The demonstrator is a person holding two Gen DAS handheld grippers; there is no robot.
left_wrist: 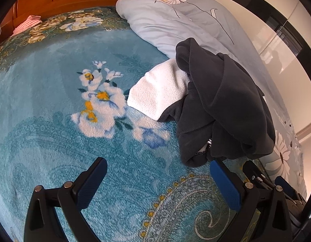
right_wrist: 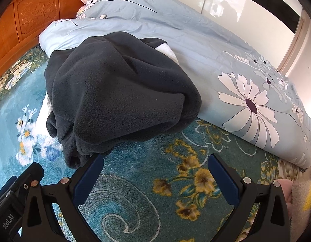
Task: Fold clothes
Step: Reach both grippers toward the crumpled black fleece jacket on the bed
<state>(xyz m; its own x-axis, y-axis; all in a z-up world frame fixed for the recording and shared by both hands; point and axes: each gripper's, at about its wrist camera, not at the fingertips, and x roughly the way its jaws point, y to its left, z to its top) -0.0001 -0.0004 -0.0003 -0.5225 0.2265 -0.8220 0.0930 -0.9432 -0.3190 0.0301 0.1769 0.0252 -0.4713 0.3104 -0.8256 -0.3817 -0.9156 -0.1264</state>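
The dark fleece garment [right_wrist: 119, 88] lies crumpled on the bed's teal blanket [right_wrist: 147, 181], against the quilt [right_wrist: 226, 60]. Both the left hand-held gripper [left_wrist: 157, 183] and the right hand-held gripper [right_wrist: 155, 179] are spread wide, empty. Soft, light, limp handling is expected (a hem edge suits gripping).

A crumpled fleece garment [right_wrist: 119, 92] lies on the bedspread [right_wrist: 147, 181], partly over a folded towel [left_wrist: 157, 90]. The duvet [right_wrist: 226, 64] lies behind it, the headboard [right_wrist: 34, 14] beyond.
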